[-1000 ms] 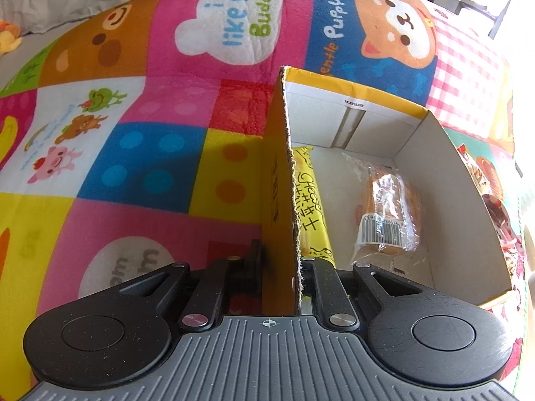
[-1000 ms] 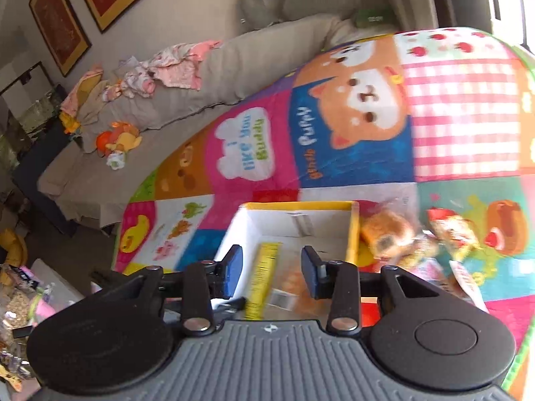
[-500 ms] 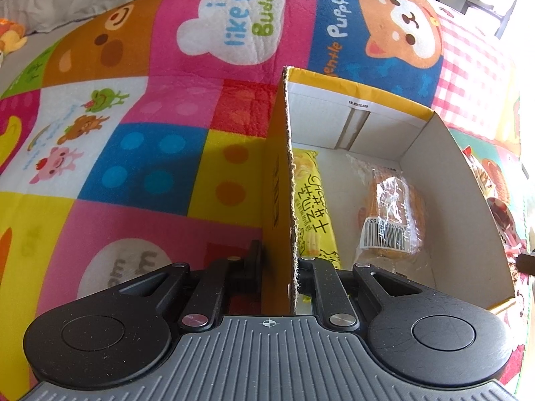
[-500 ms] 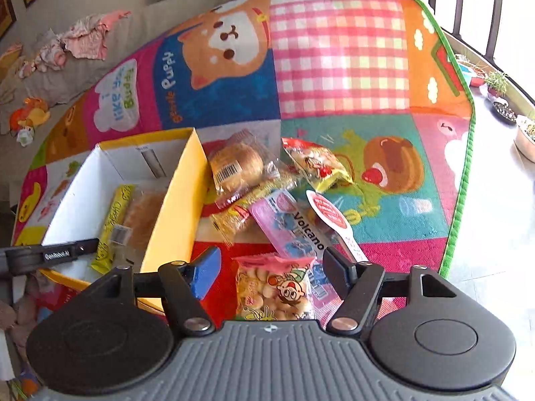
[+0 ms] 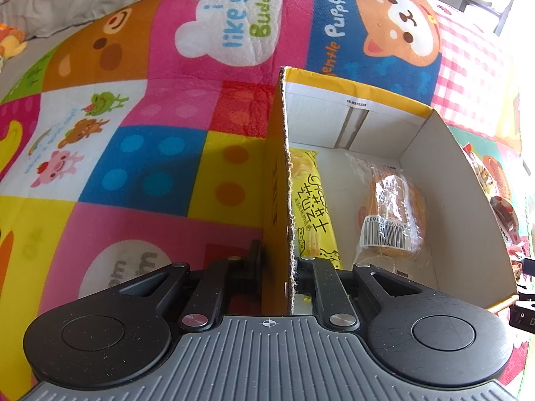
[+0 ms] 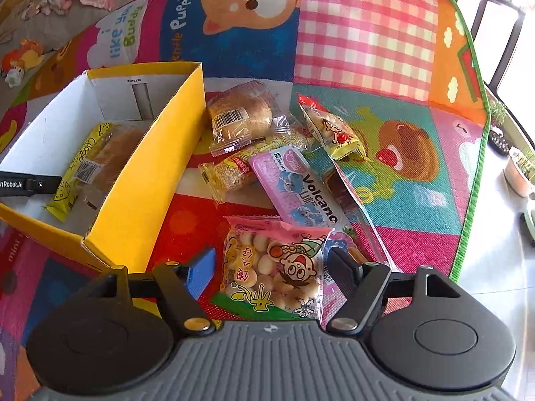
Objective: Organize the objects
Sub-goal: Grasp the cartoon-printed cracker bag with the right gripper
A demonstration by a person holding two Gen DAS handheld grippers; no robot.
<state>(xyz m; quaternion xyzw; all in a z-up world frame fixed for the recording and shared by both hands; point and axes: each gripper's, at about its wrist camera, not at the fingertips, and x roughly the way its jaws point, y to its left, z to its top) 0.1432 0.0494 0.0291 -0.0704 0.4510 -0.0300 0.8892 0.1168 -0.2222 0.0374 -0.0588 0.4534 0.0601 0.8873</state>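
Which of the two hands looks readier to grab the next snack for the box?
The right. Its gripper is open, fingers straddling the pink biscuit packet on the mat; they have just been opening. The left gripper is shut on the yellow box wall, steadying it.

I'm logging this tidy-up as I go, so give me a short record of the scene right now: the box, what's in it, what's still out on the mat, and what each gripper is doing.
box: yellow cardboard box, open top, on the play mat
in box: yellow snack stick; wrapped bun
left gripper: shut on the box's side wall
right gripper: open, jaws astride the biscuit bag, pads not pressing it
still on mat: second wrapped bun; pink Volcano pack; sesame bar; small cartoon packet
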